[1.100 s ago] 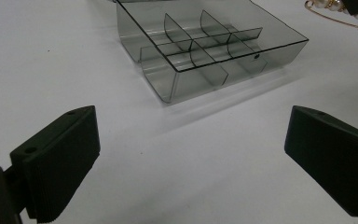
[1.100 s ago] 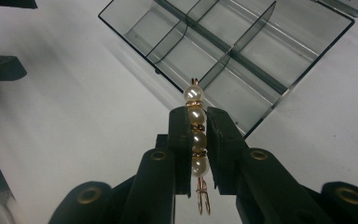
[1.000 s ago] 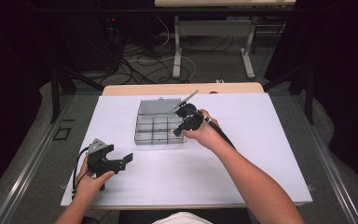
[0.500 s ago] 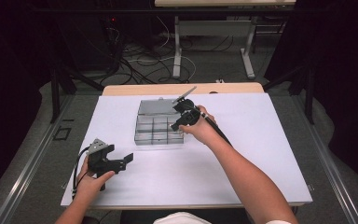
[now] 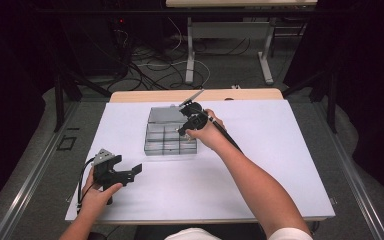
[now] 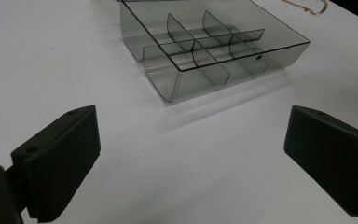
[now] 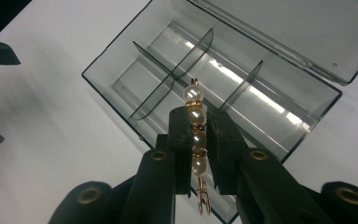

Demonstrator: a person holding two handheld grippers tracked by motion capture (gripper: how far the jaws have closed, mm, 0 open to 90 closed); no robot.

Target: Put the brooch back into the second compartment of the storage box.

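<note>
tabletop (image 5: 280,165): white surface, it carries the box and both hands work on it.
box (image 5: 170,140): clear grey organizer with dividers, lid open at the far side, near the middle of the tabletop.
left gripper (image 5: 130,172): rests low at the front left, well apart from the box, jaws wide apart with nothing between them.
right gripper (image 7: 198,135): above the box, jaws closed on the pearl piece.
pearl piece (image 7: 196,126): short row of white pearls with gold links, held between the jaws over a compartment.
</note>
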